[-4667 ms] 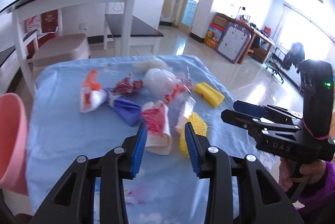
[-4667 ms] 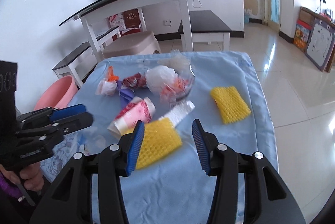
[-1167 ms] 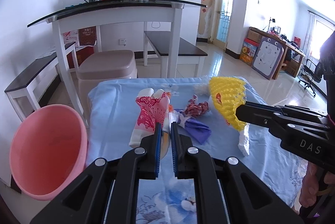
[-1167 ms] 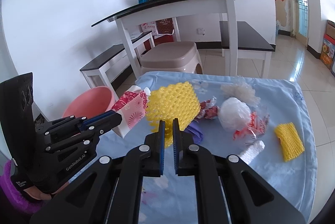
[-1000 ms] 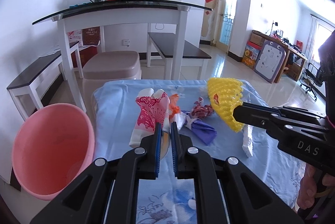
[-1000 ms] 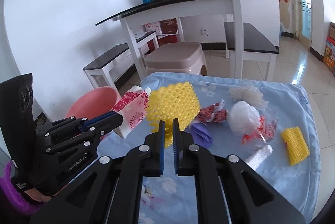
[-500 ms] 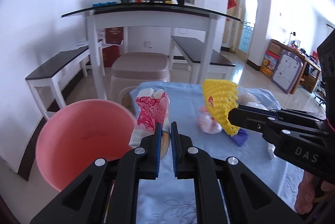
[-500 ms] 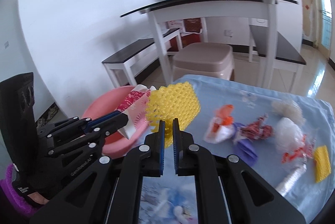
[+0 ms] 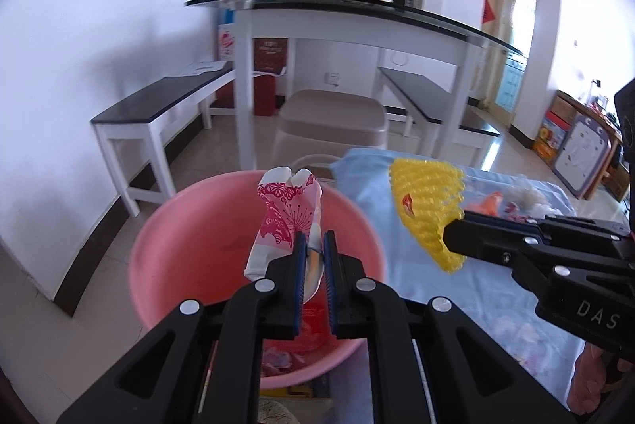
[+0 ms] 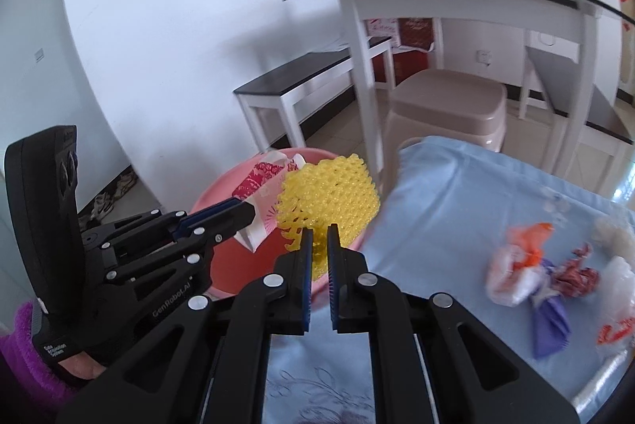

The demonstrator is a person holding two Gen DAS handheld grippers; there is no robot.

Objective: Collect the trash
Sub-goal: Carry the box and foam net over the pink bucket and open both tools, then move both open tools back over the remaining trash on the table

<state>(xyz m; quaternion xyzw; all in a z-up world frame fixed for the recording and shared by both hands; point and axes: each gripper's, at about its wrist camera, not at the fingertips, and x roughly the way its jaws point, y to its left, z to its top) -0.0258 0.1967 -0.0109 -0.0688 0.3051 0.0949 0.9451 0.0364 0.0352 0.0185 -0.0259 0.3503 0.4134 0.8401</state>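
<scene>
My left gripper (image 9: 313, 249) is shut on a crushed white cup with pink print (image 9: 283, 217) and holds it over the pink basin (image 9: 190, 249). My right gripper (image 10: 319, 245) is shut on a yellow foam net (image 10: 329, 198), held at the basin's rim beside the table edge. From the left wrist view the net (image 9: 428, 210) sticks up from the right gripper's tips to my right. From the right wrist view the cup (image 10: 262, 190) and the left gripper (image 10: 246, 213) are over the basin (image 10: 226, 265).
The blue-clothed table (image 10: 456, 194) carries more trash at its right: an orange-and-white wrapper (image 10: 520, 265), a purple wrapper (image 10: 549, 321) and a red one (image 10: 575, 275). Behind stand a beige stool (image 9: 333, 118), a white bench (image 9: 158, 106) and a glass-topped desk (image 9: 357, 11).
Both grippers have swung left from the table to the basin, carrying the cup and the net. The basin now lies right under the left gripper.
</scene>
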